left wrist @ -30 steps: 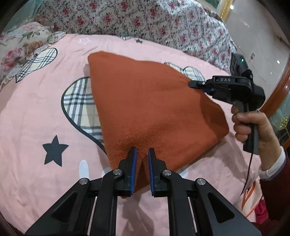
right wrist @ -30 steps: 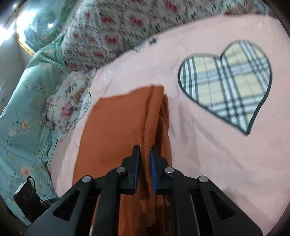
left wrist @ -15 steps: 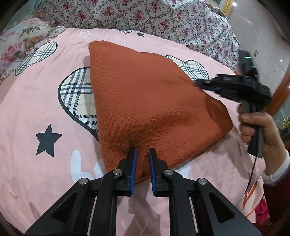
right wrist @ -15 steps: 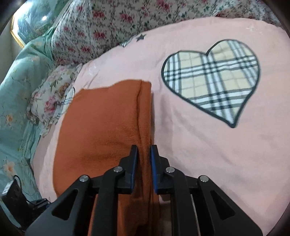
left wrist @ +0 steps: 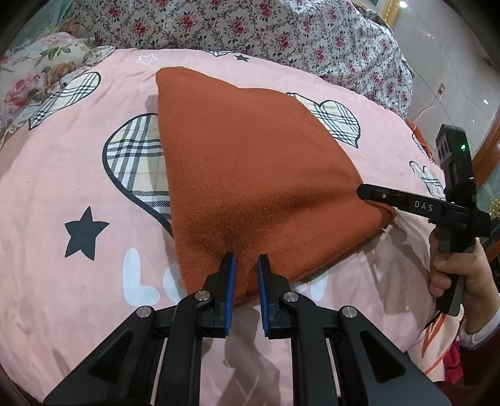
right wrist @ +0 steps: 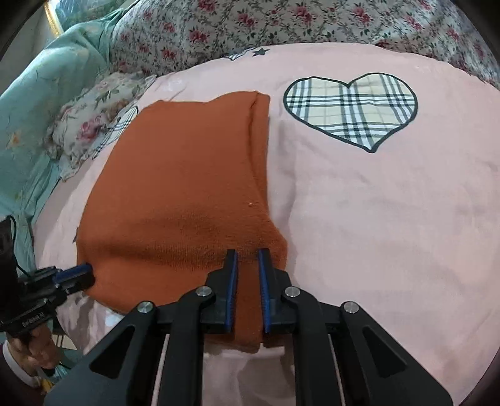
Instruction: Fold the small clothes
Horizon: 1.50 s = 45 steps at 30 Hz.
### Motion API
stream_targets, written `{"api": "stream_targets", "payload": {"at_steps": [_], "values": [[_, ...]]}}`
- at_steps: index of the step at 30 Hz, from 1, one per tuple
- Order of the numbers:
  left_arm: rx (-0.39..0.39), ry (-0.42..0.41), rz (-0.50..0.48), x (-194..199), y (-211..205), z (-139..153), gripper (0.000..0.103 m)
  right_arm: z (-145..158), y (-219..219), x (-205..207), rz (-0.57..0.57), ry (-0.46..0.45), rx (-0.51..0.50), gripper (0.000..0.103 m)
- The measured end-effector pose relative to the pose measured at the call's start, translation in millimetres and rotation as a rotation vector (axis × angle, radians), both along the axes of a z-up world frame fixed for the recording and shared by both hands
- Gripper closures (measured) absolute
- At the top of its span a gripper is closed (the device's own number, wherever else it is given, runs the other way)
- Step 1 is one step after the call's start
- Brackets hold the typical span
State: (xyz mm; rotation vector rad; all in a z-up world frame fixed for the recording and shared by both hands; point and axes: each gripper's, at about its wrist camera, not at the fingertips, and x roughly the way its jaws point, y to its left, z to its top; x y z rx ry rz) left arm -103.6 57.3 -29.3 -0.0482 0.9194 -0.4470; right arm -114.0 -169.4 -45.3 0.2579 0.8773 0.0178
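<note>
The pink bedspread (left wrist: 62, 187) filled most of both views, printed with plaid hearts (right wrist: 350, 109), a black star (left wrist: 84, 232) and white letters partly under the cloth. Behind it lay a floral quilt (left wrist: 250, 28), with a teal quilt (right wrist: 47, 93) bunched at the side in my right camera.

The orange garment (left wrist: 250, 162) lay folded flat in the middle of the bedspread, covering part of one heart. In my right view a doubled edge ran along its right side, away from me toward the quilt.

My left gripper (left wrist: 247, 265) sat at the garment's near edge, toward one corner. Its blue-padded fingers (left wrist: 229, 281) stood a narrow gap apart with the cloth's edge between them. I could not tell whether the pads were actually pinching the fabric or only straddling it.

My right gripper (right wrist: 247, 259) was at the neighbouring corner, over the doubled edge. A strip of orange cloth ran between its fingers (right wrist: 264, 281), which were also a narrow gap apart; again I could not tell whether they gripped it. From the left camera its tip (left wrist: 368, 192) touched the garment's right corner, and my right hand (left wrist: 456, 274) was wrapped round the handle.

A small pale speck (right wrist: 250, 204) sat on the cloth near the doubled edge.
</note>
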Motion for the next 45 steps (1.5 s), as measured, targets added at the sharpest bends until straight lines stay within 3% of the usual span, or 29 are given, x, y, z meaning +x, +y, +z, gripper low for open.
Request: {"api": "stream_targets", "payload": {"at_steps": [6,7,8,9,11,21,24,29,31,33,35,45], "values": [[0.004,0.005,0.013,-4,1,-2,0.089,2,2,-15,-0.005,0.014,-0.032,0.088],[0.009,0.006,0.015,-5,1,-2,0.089,1,3,-15,-0.010,0.021,-0.054,0.086],[0.014,0.008,0.017,-6,2,-3,0.089,-3,2,-18,-0.016,0.038,-0.073,0.074],[0.016,0.009,0.019,-7,2,-3,0.089,-6,0,-20,-0.019,0.033,-0.046,0.072],[0.022,0.009,0.021,-10,3,-2,0.087,-3,-4,-27,-0.038,0.020,-0.005,0.072],[0.054,-0.007,0.027,-32,8,11,0.078,33,15,-57,-0.003,-0.065,-0.032,0.072],[0.074,-0.013,0.046,-40,13,14,0.070,39,23,-64,0.018,-0.076,-0.025,0.072],[0.120,-0.036,0.080,-52,21,20,0.044,39,35,-75,0.051,-0.057,-0.024,0.070],[0.144,-0.048,0.095,-59,23,22,0.032,36,41,-80,0.058,-0.041,-0.027,0.061],[0.172,-0.057,0.110,-65,25,22,0.025,33,46,-86,0.057,-0.030,-0.035,0.040],[0.196,-0.064,0.120,-73,28,21,0.021,28,53,-92,0.066,-0.014,-0.045,0.030],[0.291,-0.083,0.160,-93,30,19,0.020,17,71,-111,0.114,0.014,-0.061,0.021]]}}
